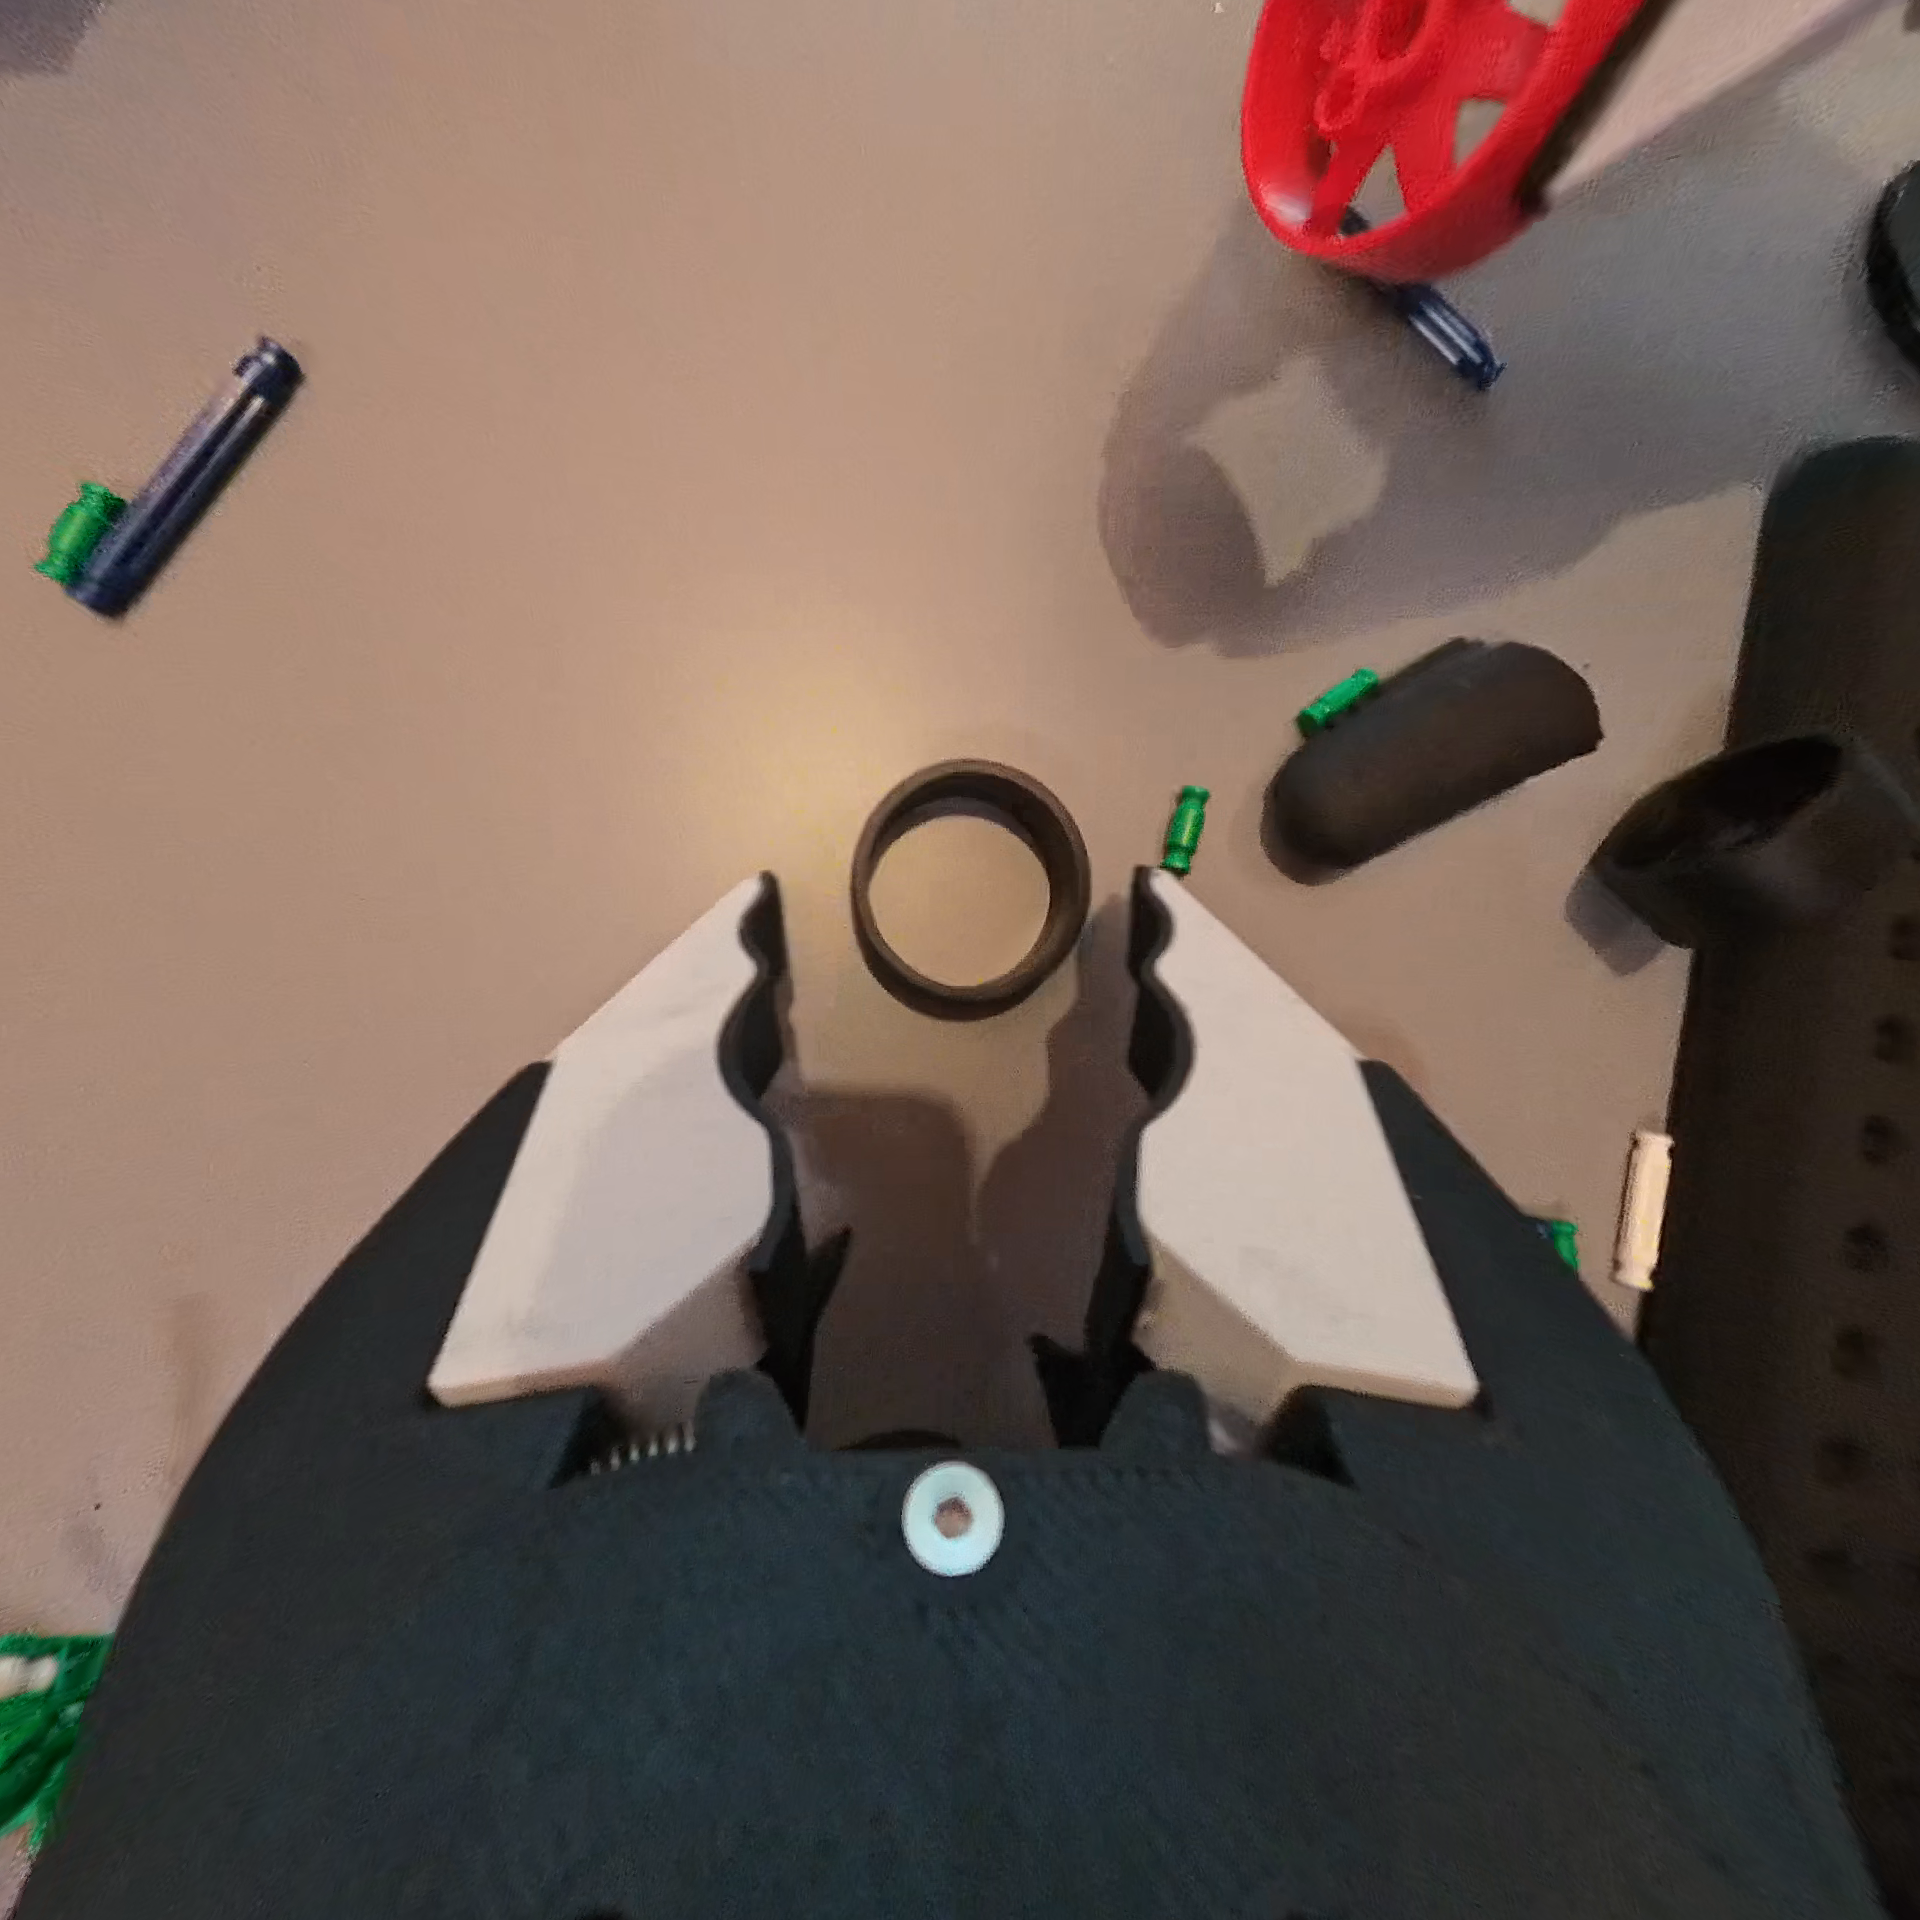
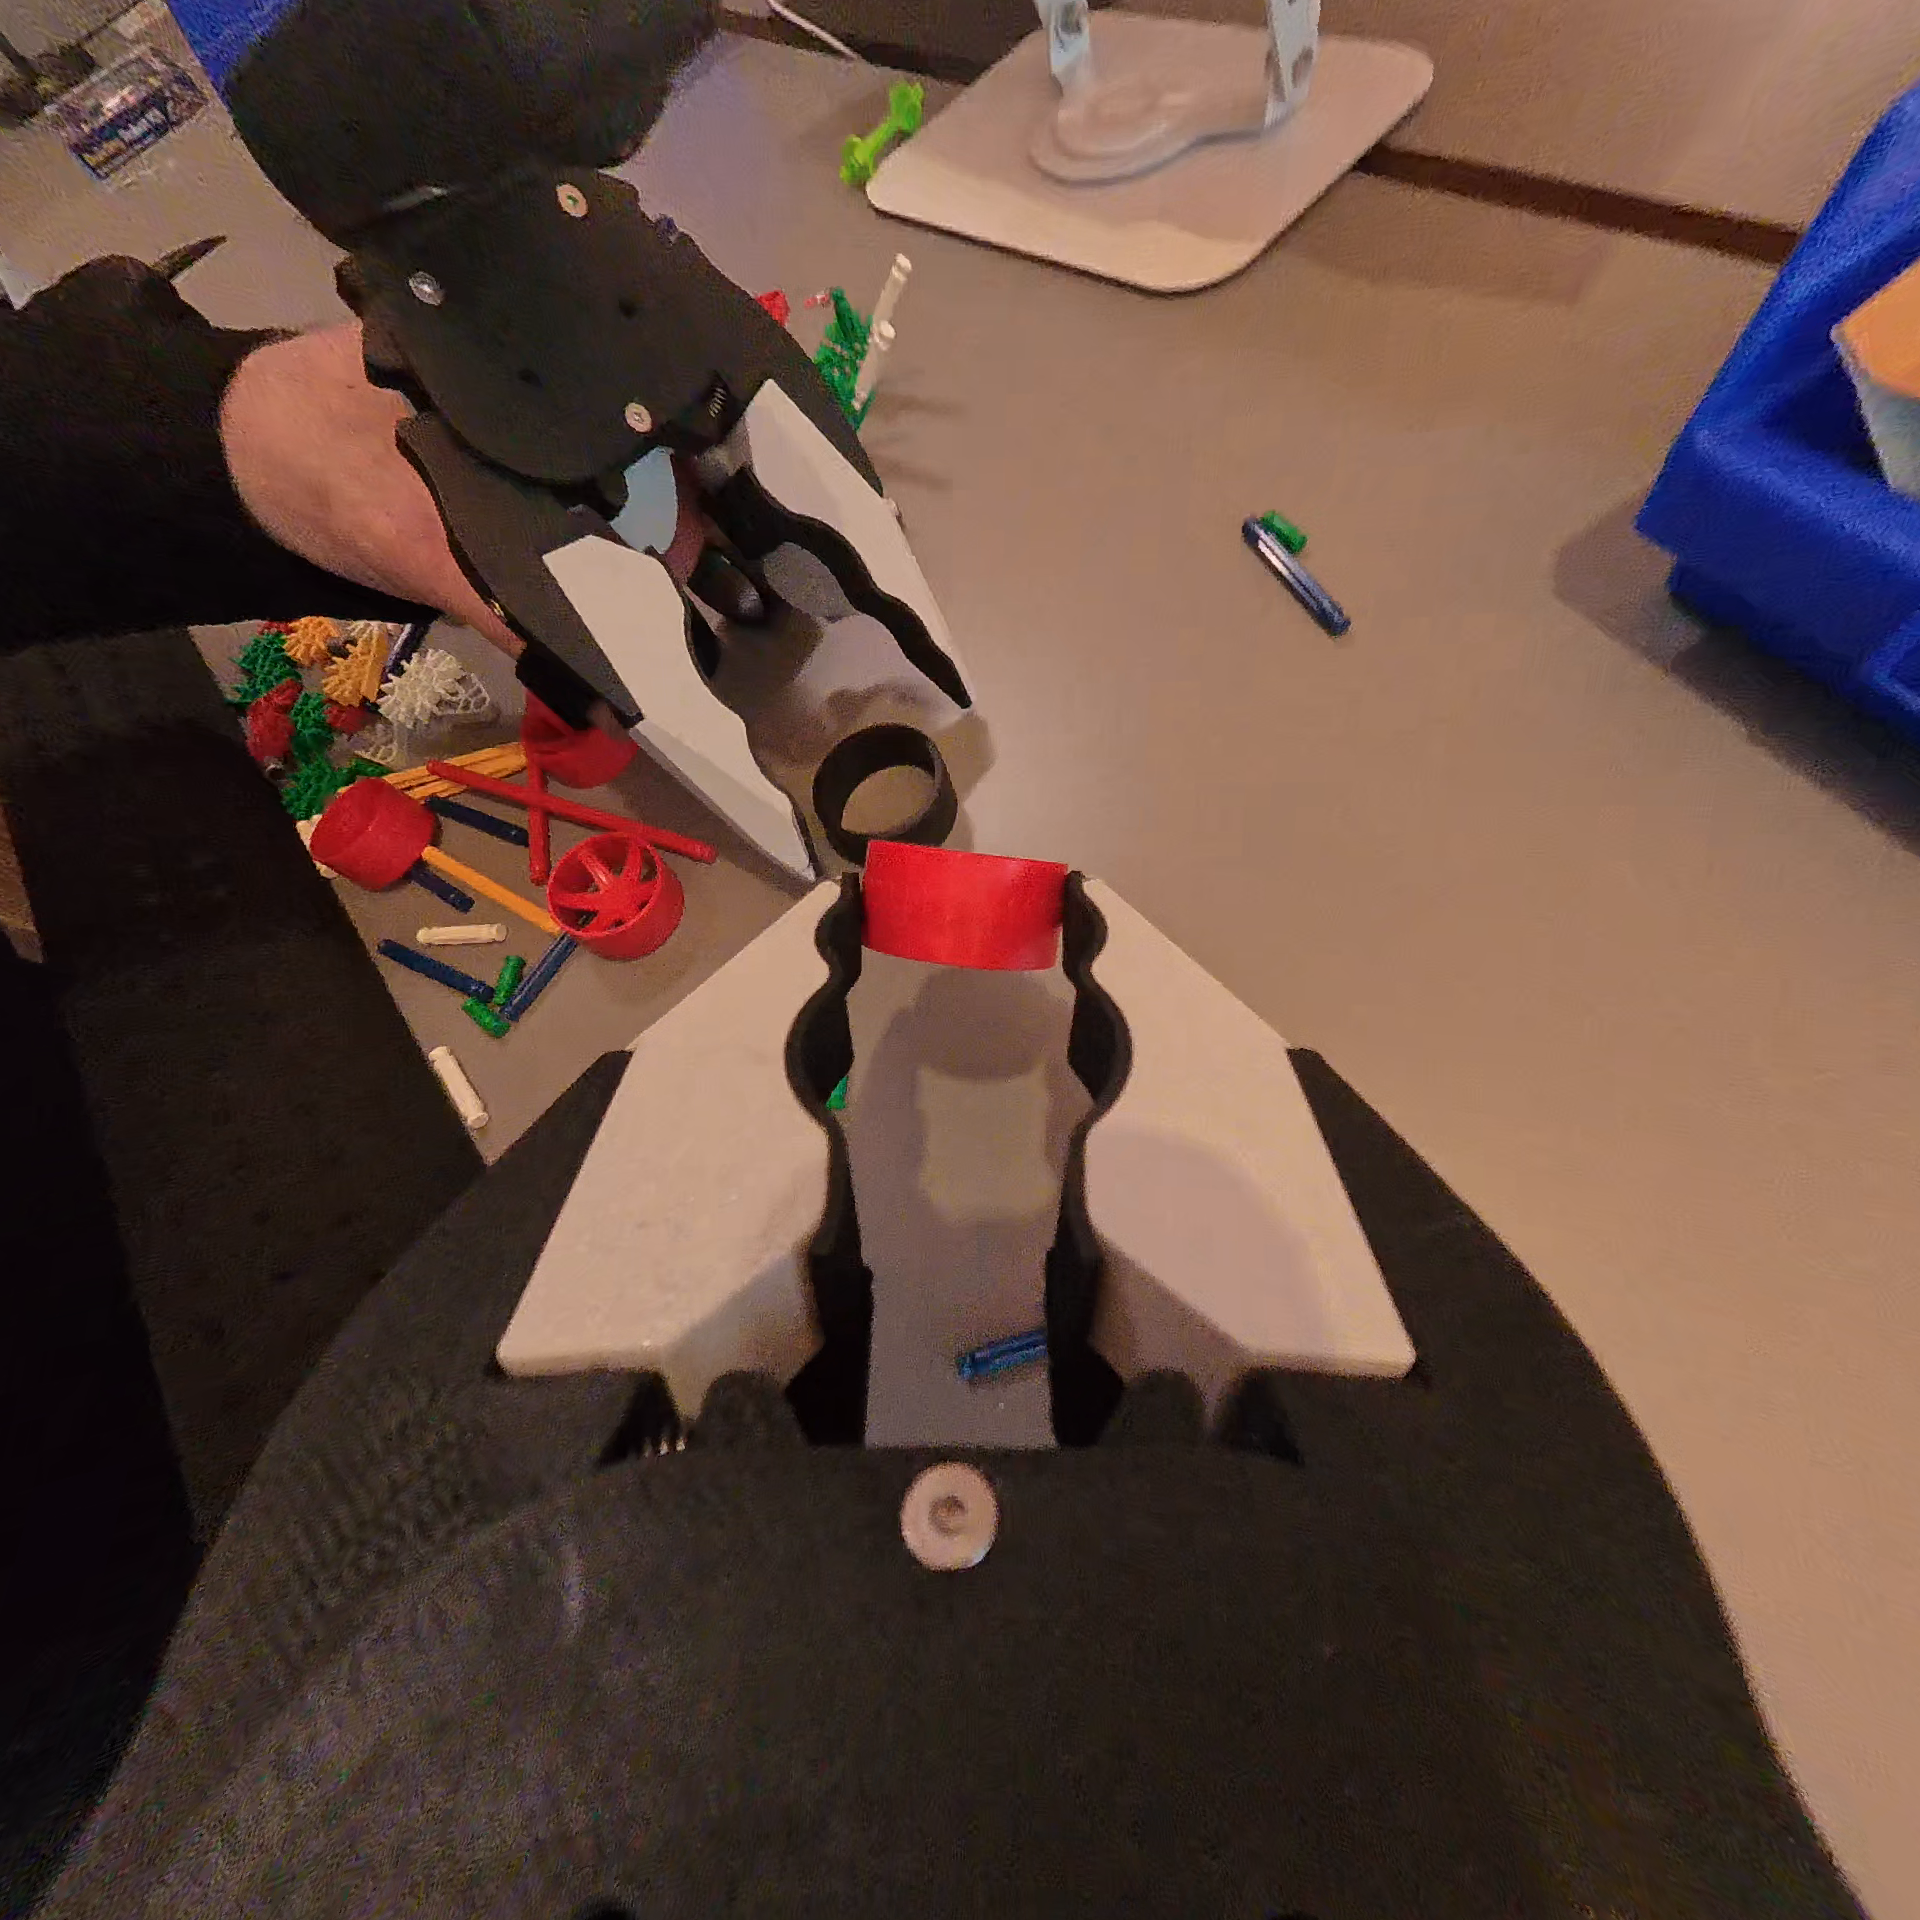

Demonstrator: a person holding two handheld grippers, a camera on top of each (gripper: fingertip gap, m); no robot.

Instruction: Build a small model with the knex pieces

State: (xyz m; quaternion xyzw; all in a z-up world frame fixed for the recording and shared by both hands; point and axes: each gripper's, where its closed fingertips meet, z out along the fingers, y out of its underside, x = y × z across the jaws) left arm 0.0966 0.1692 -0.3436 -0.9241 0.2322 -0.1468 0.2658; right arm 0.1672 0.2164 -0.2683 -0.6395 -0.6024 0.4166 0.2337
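My left gripper (image 1: 956,881) is open, tips down close to the table. A black rubber ring (image 1: 1070,894) lies flat on the tan table, between and just beyond its fingertips, touching neither. In the right wrist view the left gripper (image 2: 886,787), held by a hand, stands over the same ring (image 2: 928,821). My right gripper (image 2: 961,894) is shut on a red wheel (image 2: 961,909), held above the table close beside the ring. The red wheel also shows in the left wrist view (image 1: 1392,135).
A pile of coloured construction rods, connectors and red wheels (image 2: 436,810) lies left. Two more black tyres (image 1: 1434,758) (image 1: 1745,831) lie near a black perforated mat (image 1: 1829,1143). Blue rods with green connectors (image 1: 177,478) (image 2: 1294,571) lie loose. A blue bin (image 2: 1808,499) and a white stand base (image 2: 1143,145) are farther off.
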